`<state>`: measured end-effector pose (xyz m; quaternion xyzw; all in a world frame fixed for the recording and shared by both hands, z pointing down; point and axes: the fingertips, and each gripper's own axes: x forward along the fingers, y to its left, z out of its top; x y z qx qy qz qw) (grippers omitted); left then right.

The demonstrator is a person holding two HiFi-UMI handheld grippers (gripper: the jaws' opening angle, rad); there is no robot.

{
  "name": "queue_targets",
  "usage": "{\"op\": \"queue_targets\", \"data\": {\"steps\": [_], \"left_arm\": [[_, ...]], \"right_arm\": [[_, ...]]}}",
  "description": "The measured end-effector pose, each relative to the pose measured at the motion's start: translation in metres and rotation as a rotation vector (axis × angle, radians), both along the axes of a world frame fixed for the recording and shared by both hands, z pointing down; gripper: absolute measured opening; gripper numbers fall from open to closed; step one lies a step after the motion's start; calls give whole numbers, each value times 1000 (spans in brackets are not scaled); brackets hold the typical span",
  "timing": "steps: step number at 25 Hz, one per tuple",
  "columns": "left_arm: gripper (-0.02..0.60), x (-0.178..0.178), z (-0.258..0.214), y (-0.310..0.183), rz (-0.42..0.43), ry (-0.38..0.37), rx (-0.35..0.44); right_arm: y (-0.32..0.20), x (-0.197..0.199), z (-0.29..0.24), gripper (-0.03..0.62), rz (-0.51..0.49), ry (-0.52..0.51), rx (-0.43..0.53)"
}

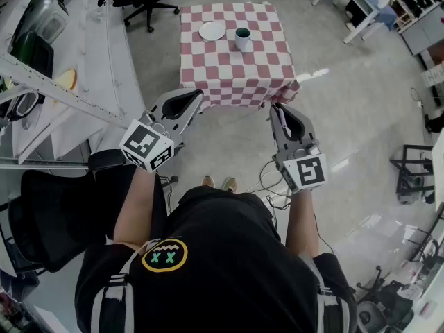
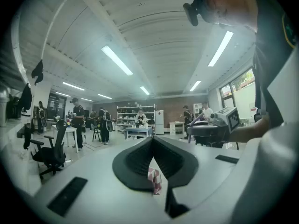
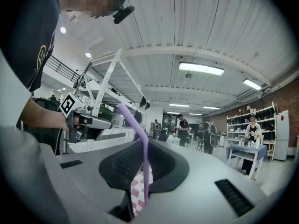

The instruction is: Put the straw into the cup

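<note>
Holding the purple bendy straw (image 3: 144,158) upright between its narrowed jaws, the right gripper (image 3: 142,146) had the pickup done, its bent top leaning toward the left gripper (image 2: 152,141). That one had its jaws together with nothing between them. The white cup (image 1: 243,39) stood beside a white plate (image 1: 212,30) on the table (image 1: 236,75) with the red-and-white checked cloth, well apart from both grippers. Carrying the straw over and lowering it into the cup remained, by my judgement.
</note>
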<state>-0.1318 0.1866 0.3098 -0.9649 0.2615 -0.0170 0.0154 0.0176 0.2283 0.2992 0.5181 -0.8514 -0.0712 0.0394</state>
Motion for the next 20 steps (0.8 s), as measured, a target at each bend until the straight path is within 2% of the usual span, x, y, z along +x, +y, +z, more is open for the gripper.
{"op": "queue_targets", "data": {"steps": [20], "left_arm": [[17,6,0,1,6,-8,-1]], "right_arm": [[-1,6,0,55,7,-16,7]]}}
